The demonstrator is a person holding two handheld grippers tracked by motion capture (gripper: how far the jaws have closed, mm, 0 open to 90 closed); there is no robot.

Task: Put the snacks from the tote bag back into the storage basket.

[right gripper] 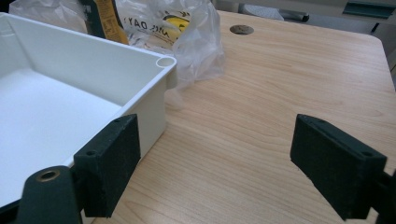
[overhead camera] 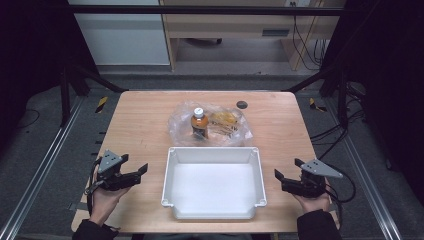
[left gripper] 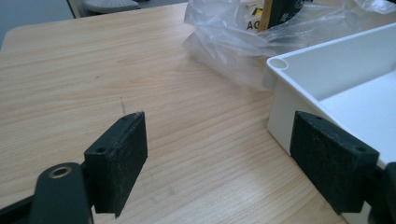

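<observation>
A clear plastic bag (overhead camera: 210,124) lies on the wooden table beyond a white bin (overhead camera: 214,184). Inside the bag stand an orange-brown bottle with a white cap (overhead camera: 199,123) and a yellow snack packet (overhead camera: 224,121). My left gripper (overhead camera: 136,170) rests open left of the bin, held by a hand. My right gripper (overhead camera: 286,175) rests open right of the bin. In the left gripper view the open left gripper (left gripper: 219,156) faces the bin's corner (left gripper: 279,64) and the bag (left gripper: 233,32). In the right gripper view the open right gripper (right gripper: 215,156) sits beside the bin wall (right gripper: 154,112), the bag (right gripper: 191,37) ahead.
A small dark round grommet (overhead camera: 242,104) is set in the table near its far edge. Black frame posts stand at both sides of the table. Bare wood (overhead camera: 142,125) lies left of the bag and bare wood (overhead camera: 285,130) lies to its right.
</observation>
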